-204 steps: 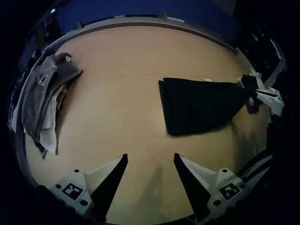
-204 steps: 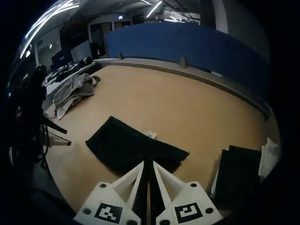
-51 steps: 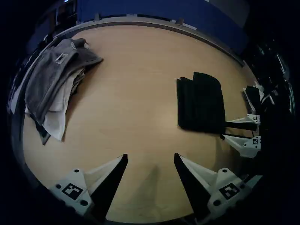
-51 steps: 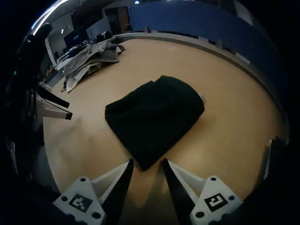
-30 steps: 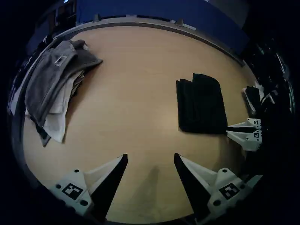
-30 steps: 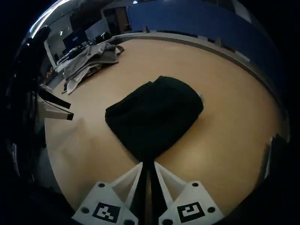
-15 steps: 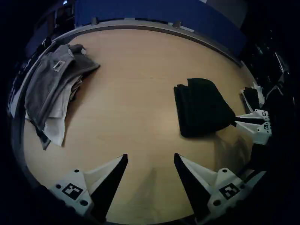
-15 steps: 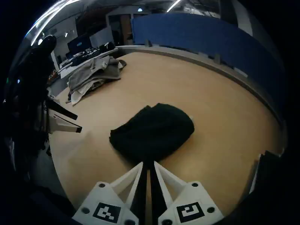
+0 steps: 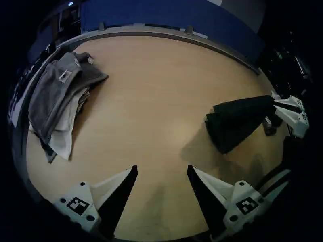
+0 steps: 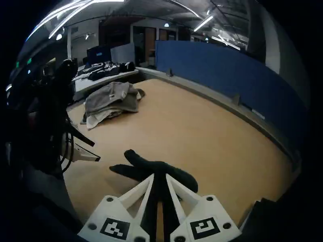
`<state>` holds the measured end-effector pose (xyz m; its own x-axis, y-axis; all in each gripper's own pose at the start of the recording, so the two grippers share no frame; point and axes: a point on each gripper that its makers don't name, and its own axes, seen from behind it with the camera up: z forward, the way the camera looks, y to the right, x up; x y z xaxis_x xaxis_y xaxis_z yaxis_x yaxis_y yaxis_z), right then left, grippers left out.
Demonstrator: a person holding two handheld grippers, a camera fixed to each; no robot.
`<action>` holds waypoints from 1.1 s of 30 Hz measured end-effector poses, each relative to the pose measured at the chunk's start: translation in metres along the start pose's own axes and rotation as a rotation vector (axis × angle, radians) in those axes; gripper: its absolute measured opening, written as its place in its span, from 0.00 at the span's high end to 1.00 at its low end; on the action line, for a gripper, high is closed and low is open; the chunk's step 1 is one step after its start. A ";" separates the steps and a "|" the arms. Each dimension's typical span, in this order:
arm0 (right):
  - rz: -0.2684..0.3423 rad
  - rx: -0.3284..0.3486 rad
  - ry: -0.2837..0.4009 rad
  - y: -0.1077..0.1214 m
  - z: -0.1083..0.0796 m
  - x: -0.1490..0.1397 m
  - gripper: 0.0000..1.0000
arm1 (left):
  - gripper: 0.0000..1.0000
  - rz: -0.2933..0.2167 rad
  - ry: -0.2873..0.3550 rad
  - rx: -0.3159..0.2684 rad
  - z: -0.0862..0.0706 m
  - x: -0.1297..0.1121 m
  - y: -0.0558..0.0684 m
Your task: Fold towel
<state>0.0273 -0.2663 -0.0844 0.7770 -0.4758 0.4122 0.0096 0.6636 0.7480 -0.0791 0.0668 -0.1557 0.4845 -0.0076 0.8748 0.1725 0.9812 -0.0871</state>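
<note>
Grips a folded black towel in the right gripper, both fingers pressed together on one edge of the cloth. Hangs in a limp, drooping bundle off those fingers, over the near right part of the wooden table. Seems raised clear of the tabletop, going by the shadow on the wood beneath, though the dim light makes that hard to confirm. Holds the left gripper low over the near edge of the table, fingers spread wide and empty. Off at the far left of the table, well apart from the towel, a heap of grey and white cloths. Along the far edge, a blue partition; beyond the heap, desks with screens.
</note>
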 end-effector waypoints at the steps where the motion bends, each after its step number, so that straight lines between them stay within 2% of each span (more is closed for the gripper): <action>1: -0.007 0.000 0.010 0.001 -0.003 0.006 0.95 | 0.09 0.000 0.002 0.000 0.000 0.001 0.000; 8: -0.032 -0.005 0.045 0.009 -0.018 0.030 0.95 | 0.09 0.002 0.014 -0.006 -0.001 0.004 0.003; 23: -0.026 -0.036 0.069 0.025 -0.034 0.039 0.95 | 0.09 0.009 0.020 -0.007 -0.006 0.010 0.008; 33: 0.014 -0.084 0.083 0.059 -0.052 0.041 0.95 | 0.09 0.007 0.024 -0.013 -0.005 0.013 0.012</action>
<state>0.0925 -0.2165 -0.0499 0.8268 -0.4189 0.3755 0.0482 0.7179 0.6945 -0.0660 0.0780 -0.1475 0.5058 -0.0051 0.8627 0.1798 0.9786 -0.0996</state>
